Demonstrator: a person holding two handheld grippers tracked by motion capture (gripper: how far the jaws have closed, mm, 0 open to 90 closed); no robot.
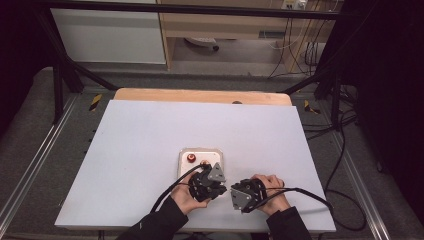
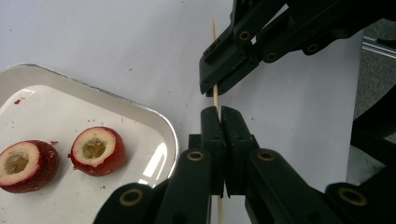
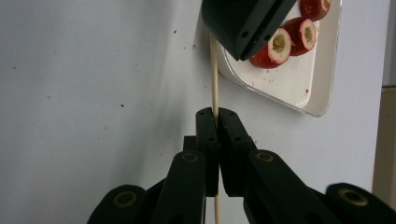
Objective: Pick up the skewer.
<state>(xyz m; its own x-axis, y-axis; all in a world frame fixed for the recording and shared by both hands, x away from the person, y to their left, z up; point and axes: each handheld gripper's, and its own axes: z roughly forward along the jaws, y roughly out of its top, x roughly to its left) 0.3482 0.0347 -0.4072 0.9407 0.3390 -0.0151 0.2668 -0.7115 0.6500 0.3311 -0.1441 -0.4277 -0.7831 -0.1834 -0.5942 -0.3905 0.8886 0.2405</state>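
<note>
1. Skewer (image 2: 215,95), a thin wooden stick, is clamped at once by both tools: the left hand-held gripper (image 2: 220,114) has its jaws pressed together on it, and the right hand-held gripper (image 3: 216,115) is likewise closed on it.
2. Both grips sit close together along the stick, above the white bench (image 1: 150,135) near its front edge.
3. Just beside them lies a white tray (image 2: 154,126) with a metallic rim.
4. Two cored red fruit (image 2: 97,150) pieces rest on the tray, cut sides showing pale flesh, near each other.
5. Red crumbs dot the tray and bench.
</note>
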